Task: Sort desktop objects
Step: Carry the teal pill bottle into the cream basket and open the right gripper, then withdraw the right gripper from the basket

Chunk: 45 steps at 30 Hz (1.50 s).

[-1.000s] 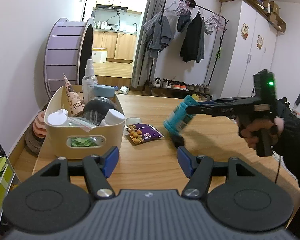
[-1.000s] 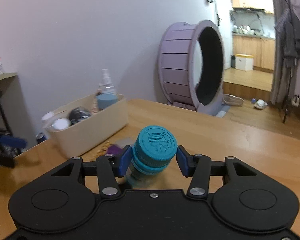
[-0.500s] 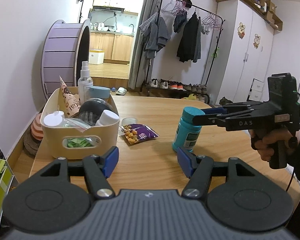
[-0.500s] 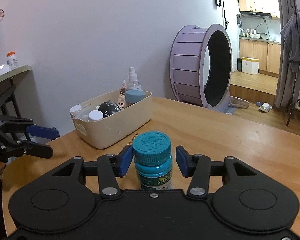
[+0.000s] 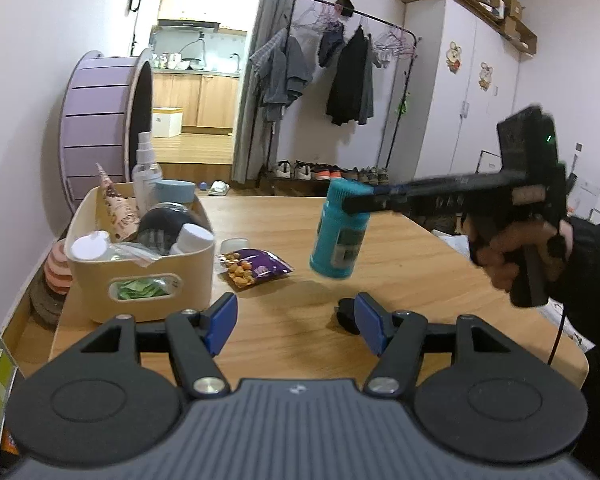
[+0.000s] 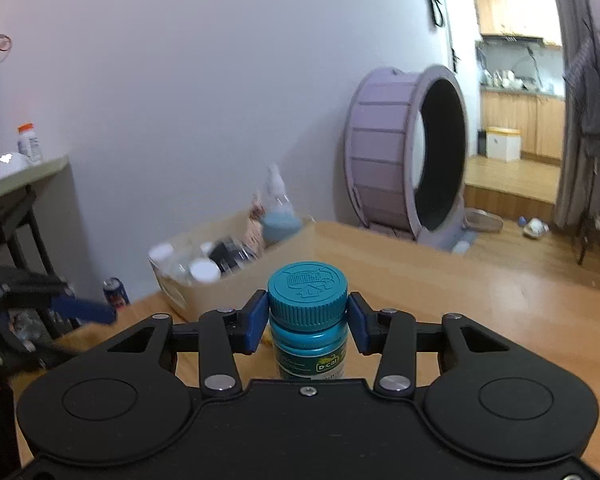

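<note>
Bottle (image 5: 340, 236), teal with a ribbed cap, hangs clear of the counter (image 5: 400, 256) at mid-frame in the left wrist view, tilted a little, its cap pinched by the right hand-held gripper (image 6: 307, 320). Half a second ago it stood upright on the wood; now its base shows air beneath it, so the lift is made and the carry has begun. My reading is that the next stretch is a move across to the bin (image 5: 140, 276) at the left of the frame.

That bin, a cream tub with a cut-out handle, is already crowded: a spray bottle (image 5: 146, 172), a dark round jar (image 5: 162, 222), white caps and a snack cone. A free spot looks scarce, which could make the drop awkward.

A purple snack pack (image 5: 254, 270) lies loose on the counter between bin and bottle, not yet sorted, beside a small white lid (image 5: 233, 245).

The left hand-held gripper (image 5: 296, 322) sits low in the foreground with its blue pads spread wide and nothing between them.

Writing: the bottle's label shows "D-cal" in the right wrist view, and the cap carries a moulded arrow emblem with lettering too fine to read. The cone in the bin shows letters like "Cal". The rest is blurred.
</note>
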Available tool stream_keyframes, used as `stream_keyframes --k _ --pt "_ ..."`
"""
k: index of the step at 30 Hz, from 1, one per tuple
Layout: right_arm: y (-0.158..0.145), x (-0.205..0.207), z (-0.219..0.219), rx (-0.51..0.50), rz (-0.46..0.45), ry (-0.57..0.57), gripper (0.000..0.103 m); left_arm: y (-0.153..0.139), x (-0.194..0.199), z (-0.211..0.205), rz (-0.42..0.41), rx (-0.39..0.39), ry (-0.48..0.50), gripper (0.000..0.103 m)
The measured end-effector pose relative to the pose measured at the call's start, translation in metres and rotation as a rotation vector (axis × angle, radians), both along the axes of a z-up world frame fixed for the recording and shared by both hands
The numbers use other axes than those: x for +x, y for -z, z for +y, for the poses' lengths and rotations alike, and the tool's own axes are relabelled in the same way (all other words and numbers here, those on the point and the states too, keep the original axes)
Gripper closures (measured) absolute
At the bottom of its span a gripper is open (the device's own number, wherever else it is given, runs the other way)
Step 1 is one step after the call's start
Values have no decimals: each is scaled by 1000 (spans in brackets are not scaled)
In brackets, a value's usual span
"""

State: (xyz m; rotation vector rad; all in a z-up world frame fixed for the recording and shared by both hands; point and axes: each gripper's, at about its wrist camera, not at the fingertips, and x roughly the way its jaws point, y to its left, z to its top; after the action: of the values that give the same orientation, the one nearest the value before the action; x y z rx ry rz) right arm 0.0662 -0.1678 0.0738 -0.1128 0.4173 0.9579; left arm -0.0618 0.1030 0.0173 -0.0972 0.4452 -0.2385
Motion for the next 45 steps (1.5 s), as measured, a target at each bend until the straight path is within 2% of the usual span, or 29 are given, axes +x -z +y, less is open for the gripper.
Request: stream_keyframes --k 8,13,20,21,23,24,27,32,41,45 --pt "-45 3 54 50 -44 -119 61 -5 -11 28 -34 -46 -92 39" --pt "-46 11 100 33 -42 -182 61 -6 -11 39 -38 -62 -125 39" --pt "-39 25 140 10 -36 -218 60 -8 -8 47 -38 -64 -170 39" --pt "-37 26 145 8 -37 -232 59 -8 -7 48 -35 -62 -182 39" --pt "-32 26 147 46 -65 -254 41 -8 -5 49 -28 -62 -199 39" --pt "-31 26 148 42 -70 -243 28 -8 -5 50 -25 -63 -206 39" --pt "-27 26 146 28 -67 -225 32 -8 -4 49 -23 -58 -210 39" --pt "-31 19 123 29 -63 -206 32 -9 -3 47 -24 -54 -207 39" --pt "-38 -12 55 41 -64 -130 30 -8 -1 37 -16 -45 -180 39" --pt "-31 -25 23 41 -40 -65 29 -6 5 25 -6 -33 -144 39"
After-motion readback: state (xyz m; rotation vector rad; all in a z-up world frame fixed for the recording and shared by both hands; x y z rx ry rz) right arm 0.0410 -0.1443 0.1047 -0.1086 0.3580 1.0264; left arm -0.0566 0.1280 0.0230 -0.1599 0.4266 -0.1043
